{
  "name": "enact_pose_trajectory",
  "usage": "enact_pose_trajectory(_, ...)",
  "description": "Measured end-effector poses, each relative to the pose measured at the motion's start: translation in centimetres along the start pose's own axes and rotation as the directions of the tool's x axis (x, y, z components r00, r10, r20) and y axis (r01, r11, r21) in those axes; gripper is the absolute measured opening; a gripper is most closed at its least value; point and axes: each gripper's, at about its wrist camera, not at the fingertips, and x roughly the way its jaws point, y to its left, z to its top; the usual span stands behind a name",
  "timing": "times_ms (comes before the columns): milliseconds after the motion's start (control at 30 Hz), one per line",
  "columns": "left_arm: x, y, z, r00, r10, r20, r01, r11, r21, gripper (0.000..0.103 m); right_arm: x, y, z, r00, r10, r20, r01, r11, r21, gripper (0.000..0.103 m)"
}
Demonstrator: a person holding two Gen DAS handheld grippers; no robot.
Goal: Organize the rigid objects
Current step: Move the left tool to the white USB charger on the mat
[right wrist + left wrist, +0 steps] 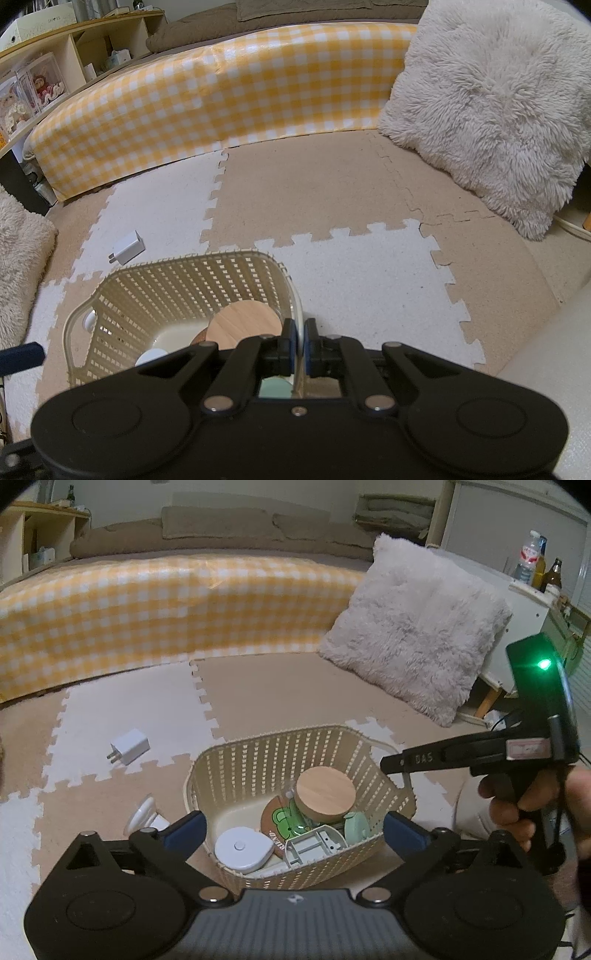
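lettering "das" on right tongs (pixel 397 766) clamping basket (pixel 258 760) rim; left tongs (pixel 293 825) spread wide.

A fluffy pillow (pixel 413 627) leans beside the yellow checked bed cover (pixel 155 605), bottles (pixel 537 563) behind.
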Motion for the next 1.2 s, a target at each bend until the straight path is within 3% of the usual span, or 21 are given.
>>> enact_pose_trajectory(233, -1.9, 1.1, 0.1, 0.999, 0.01, 0.045, -0.009, 0.999, -0.033, 0.103, 0.1, -0.1, -0.1, 1.0, -0.002, -0.001, 0.002, 1.0, -0.003, 0.005)
enact_pose_trajectory(433, -2.3, 3.4, -0.1, 0.995, 0.061, 0.077, -0.055, 0.995, -0.086, 0.103, 0.1, -0.1, -0.1, 1.0, -0.002, -0.001, 0.002, 1.0, -0.002, 0.005)
enact_pose_trajectory(767, -0.8, 8.4, -2.2, 0.978, 0.188, 0.085, -0.172, 0.971, -0.167, 0.103, 0.1, -0.1, -0.1, 1.0, -0.002, -0.001, 0.002, 1.0, -0.003, 0.005)
enact_pose_trajectory(1200, 3.1, 12.6, -2.7, 0.976, 0.209, 0.067, -0.186, 0.951, -0.248, 0.103, 0.1, 0.0, -0.2, 1.0, -0.002, -0.001, 0.002, 1.0, -0.002, 0.005)
